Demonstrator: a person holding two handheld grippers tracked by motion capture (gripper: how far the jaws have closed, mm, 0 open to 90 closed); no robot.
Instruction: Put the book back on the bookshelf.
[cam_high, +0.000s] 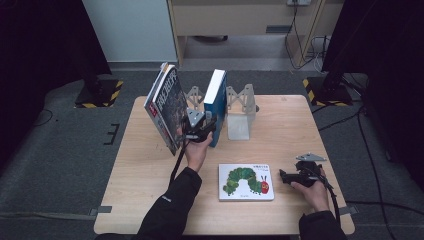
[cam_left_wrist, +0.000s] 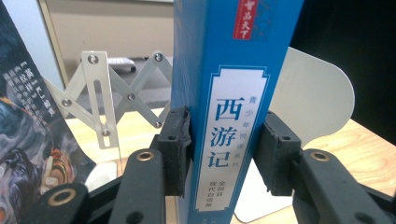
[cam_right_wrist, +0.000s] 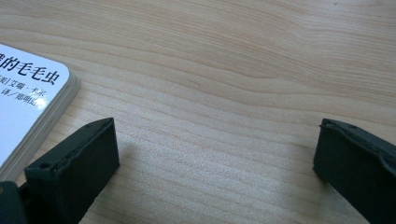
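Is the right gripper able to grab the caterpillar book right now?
Probably yes. The right gripper rests on the table with its jaws open, just beside the caterpillar book, and bare wood lies between them. The book lies flat, so gripping its edge may be fiddly.

The left forearm, in a dark sleeve, reaches forward over the table; the left hand (cam_high: 196, 152) holds the left gripper (cam_high: 209, 126) raised and pointing away, its jaws pressed on either side of a blue book (cam_left_wrist: 224, 107); the right hand (cam_high: 312, 190) rests low near the table's right edge; the right gripper (cam_high: 282, 176) points left, jaws wide apart.
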